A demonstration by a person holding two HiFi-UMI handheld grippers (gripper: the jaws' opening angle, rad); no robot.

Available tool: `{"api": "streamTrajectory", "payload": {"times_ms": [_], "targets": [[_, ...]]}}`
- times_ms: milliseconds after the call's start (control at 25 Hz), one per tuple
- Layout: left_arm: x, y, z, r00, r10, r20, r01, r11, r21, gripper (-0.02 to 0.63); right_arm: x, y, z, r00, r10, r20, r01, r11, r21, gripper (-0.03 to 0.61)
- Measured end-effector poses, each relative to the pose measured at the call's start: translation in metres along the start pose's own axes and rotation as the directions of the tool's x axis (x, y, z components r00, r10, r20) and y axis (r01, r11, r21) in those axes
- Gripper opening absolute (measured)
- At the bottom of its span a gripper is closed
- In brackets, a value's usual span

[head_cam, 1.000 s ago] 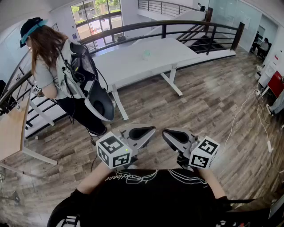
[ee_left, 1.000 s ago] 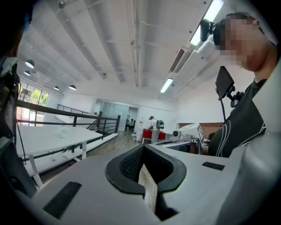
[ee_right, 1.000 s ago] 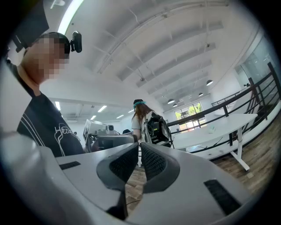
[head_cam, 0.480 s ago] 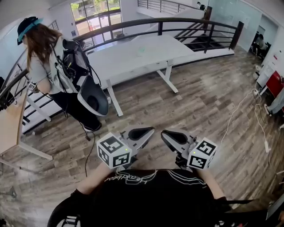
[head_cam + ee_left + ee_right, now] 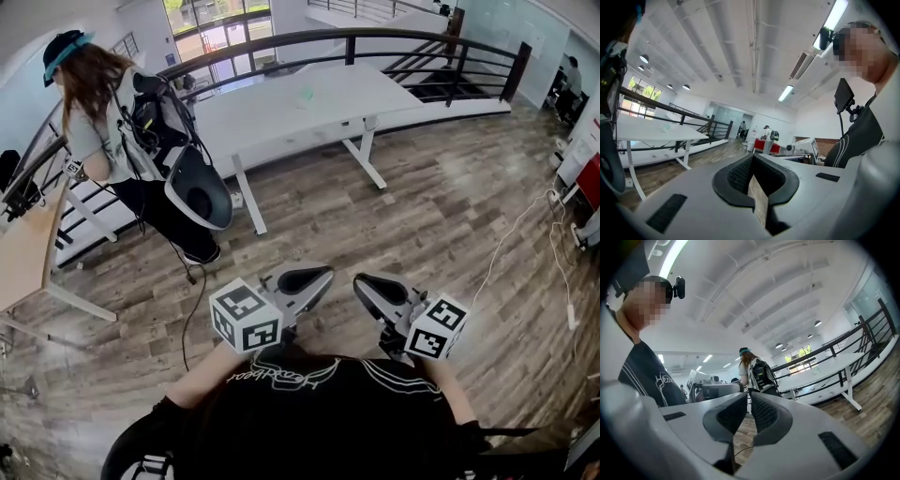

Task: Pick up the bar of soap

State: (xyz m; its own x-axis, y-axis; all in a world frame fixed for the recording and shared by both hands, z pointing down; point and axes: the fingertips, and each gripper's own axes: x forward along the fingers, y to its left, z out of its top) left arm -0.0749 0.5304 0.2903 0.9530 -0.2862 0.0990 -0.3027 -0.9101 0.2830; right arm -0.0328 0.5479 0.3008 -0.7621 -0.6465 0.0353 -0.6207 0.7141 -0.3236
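1. So, the bar of soap (image 5: 307,93): I'm guessing it's the small pale-green thing lying on the white desk (image 5: 272,127), up at 12 o'clock from both sets of tongs and well apart from them. It's too small to be sure.
2. State check: the left tongs (image 5: 317,277) are closed all the way with nothing in them. The right tongs (image 5: 367,285) look closed as well, only floor showing through the slit, and they hold nothing. Both sit side by side near the holder's chest, pointing roughly level.
3. Bare wood floor (image 5: 422,216) lies between the tongs and the desk. A person with a backpack (image 5: 117,141) stands at 10 o'clock, near the desk's left end.
4. Step-wise this looks like the approach; the grasp hasn't begun.
5. Next move, I reckon: get to the desk, open one set of tongs wide enough for the bar, lower them around it, then close.
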Motion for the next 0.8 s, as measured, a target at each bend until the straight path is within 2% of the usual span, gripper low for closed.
{"api": "streamTrajectory", "payload": {"times_ms": [400, 800], "targets": [[0.007, 0.025, -0.007, 0.997, 0.066, -0.032, -0.066, 0.998, 0.003, 0.008, 0.015, -0.023, -0.005, 1.000, 0.029, -0.008, -0.029, 0.999, 0.022, 0.030], [0.042, 0.079, 0.000, 0.998, 0.044, -0.045, -0.044, 0.999, 0.000, 0.008, 0.045, -0.078, 0.002, 1.000, 0.014, -0.023, -0.013, 0.999, 0.032, 0.031]]}}
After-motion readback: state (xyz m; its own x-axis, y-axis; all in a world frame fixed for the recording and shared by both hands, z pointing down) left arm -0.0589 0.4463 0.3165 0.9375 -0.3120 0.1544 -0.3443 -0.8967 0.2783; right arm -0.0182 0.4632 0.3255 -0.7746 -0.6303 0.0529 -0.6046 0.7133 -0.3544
